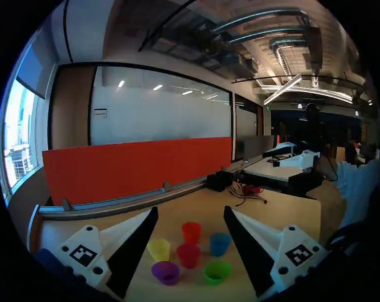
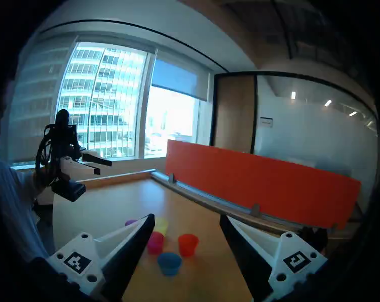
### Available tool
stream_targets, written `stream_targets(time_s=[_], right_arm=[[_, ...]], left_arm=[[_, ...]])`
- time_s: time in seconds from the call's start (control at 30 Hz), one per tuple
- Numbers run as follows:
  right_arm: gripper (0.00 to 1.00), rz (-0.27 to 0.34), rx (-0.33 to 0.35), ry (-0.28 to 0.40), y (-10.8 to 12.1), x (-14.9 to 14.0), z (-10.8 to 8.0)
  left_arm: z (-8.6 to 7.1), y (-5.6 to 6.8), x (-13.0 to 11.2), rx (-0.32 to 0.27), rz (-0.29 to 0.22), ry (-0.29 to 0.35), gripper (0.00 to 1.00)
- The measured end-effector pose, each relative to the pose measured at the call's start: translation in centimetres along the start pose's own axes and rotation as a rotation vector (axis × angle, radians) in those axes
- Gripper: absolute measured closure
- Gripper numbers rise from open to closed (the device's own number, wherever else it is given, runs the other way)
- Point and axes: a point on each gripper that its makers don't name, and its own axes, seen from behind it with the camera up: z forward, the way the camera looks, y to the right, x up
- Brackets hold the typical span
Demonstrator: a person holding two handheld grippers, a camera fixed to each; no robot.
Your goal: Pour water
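Several small coloured cups stand in a cluster on the wooden table (image 1: 285,204): orange cup (image 1: 191,232), yellow cup (image 1: 158,249), pink cup (image 1: 188,254), blue cup (image 1: 220,243), purple cup (image 1: 165,272), green cup (image 1: 217,271). My left gripper (image 1: 190,209) hovers open above and short of them, nothing between its fingers. In the right gripper view the right gripper (image 2: 187,217) is open and empty too, with the orange cup (image 2: 187,244), pink cup (image 2: 155,242), blue cup (image 2: 169,263) and yellow cup (image 2: 161,224) below it. The other gripper (image 2: 71,163) is held up at the left.
An orange partition (image 1: 139,166) with a metal rail runs along the table's far edge. A black box (image 1: 219,180) and loose cables (image 1: 247,192) lie at the back right. A person's white sleeve (image 1: 358,183) is at the right. Windows (image 2: 104,100) line the far wall.
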Motion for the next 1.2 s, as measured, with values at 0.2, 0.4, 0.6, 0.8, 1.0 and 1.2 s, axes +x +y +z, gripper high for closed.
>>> stream_targets(time_s=[0.2, 0.4, 0.6, 0.8, 1.0, 1.2], right_arm=[[0.0, -0.01, 0.015, -0.032, -0.1, -1.3, 0.5], [0.0, -0.005, 0.038, -0.06, -0.4, -2.5, 1.0], [0.0, -0.007, 0.055, -0.092, -0.4, -4.0, 1.5], [0.0, -0.013, 0.07, -0.122, -0.6, -5.4, 2.1], [0.0, -0.02, 0.088, -0.151, -0.8, -6.8, 2.7], [0.0, -0.029, 0.097, -0.181, -0.8, -8.2, 3.5]], left_arm=[[0.3, 0.5, -2.0, -0.022, 0.003, -0.03, 0.03], [0.4, 0.9, -3.9, -0.036, 0.026, -0.058, 0.03], [0.6, 1.5, -6.7, -0.052, 0.046, -0.103, 0.03], [1.0, 2.2, -9.1, -0.065, 0.075, -0.14, 0.03], [1.3, 3.1, -11.3, -0.081, 0.101, -0.169, 0.03], [1.6, 4.0, -13.6, -0.102, 0.118, -0.209, 0.03]])
